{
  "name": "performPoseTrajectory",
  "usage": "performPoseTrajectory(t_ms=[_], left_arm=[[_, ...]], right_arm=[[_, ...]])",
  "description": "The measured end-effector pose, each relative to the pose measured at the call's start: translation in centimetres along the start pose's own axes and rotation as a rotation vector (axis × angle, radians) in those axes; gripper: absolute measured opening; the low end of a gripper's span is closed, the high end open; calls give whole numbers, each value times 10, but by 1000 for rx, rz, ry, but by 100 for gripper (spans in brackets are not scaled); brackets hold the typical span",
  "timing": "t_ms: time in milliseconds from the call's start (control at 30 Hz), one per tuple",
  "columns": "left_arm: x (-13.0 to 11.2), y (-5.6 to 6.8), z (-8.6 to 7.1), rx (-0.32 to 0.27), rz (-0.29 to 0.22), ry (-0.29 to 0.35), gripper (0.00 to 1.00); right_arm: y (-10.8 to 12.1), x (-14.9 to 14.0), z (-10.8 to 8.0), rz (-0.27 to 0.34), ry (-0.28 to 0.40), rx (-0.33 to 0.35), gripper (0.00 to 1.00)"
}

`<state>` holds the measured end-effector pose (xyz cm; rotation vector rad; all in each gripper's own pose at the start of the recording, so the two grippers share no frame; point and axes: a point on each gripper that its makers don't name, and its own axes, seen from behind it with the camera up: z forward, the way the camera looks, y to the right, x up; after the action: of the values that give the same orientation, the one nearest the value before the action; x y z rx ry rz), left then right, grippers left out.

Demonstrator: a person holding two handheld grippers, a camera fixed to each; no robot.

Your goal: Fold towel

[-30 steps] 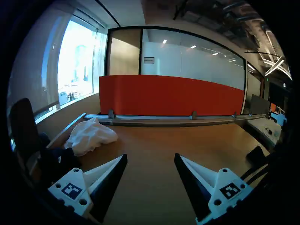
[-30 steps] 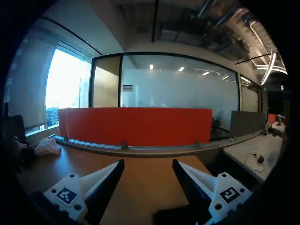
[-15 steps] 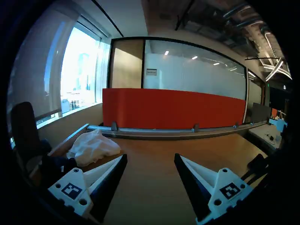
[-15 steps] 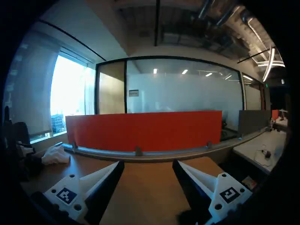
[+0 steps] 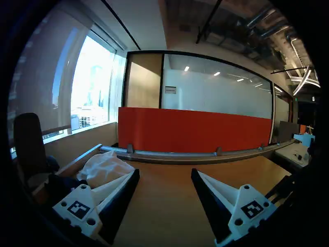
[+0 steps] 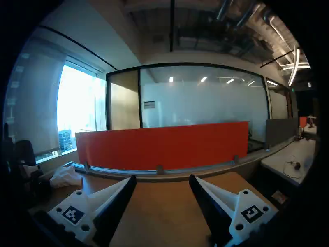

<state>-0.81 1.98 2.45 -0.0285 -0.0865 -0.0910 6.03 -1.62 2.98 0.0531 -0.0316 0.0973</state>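
Both empty, agape — left claw (image 5: pixel 164 171), right claw (image 6: pixel 161 177) — towel (image 5: pixel 105 166) half-hidden behind finger (image 5: pixel 113 191).

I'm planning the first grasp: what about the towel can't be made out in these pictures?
Left gripper view: the near edge of the towel is hidden behind a finger of the left gripper.
Left gripper view: the dark items beside it are lost in shadow.
Right gripper view: the towel is too small to find corners.

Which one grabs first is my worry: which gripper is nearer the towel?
The left gripper: the crumpled white towel lies just past its fingertip, while from the right gripper it looks small and distant.
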Motion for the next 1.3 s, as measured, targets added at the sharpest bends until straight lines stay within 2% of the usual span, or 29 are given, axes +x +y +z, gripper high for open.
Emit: performPoseTrajectory(t_ms=[333,667,1067,1300], left_arm=[[-14,-9,0,9,26,15,93],[-50,-12,0,-5,44,11,93],[-86,-25,-3,7,59,71,93],[-108,-35,-3,30,48,89,93]], right_arm=[[-16,3,-1,-23,-3,-5,99],[-29,4,-9,-54,9,-4,99],[-45,-11,-14,-53,13,12,99],[-56,-31,-8,-67,-1,32,99]])
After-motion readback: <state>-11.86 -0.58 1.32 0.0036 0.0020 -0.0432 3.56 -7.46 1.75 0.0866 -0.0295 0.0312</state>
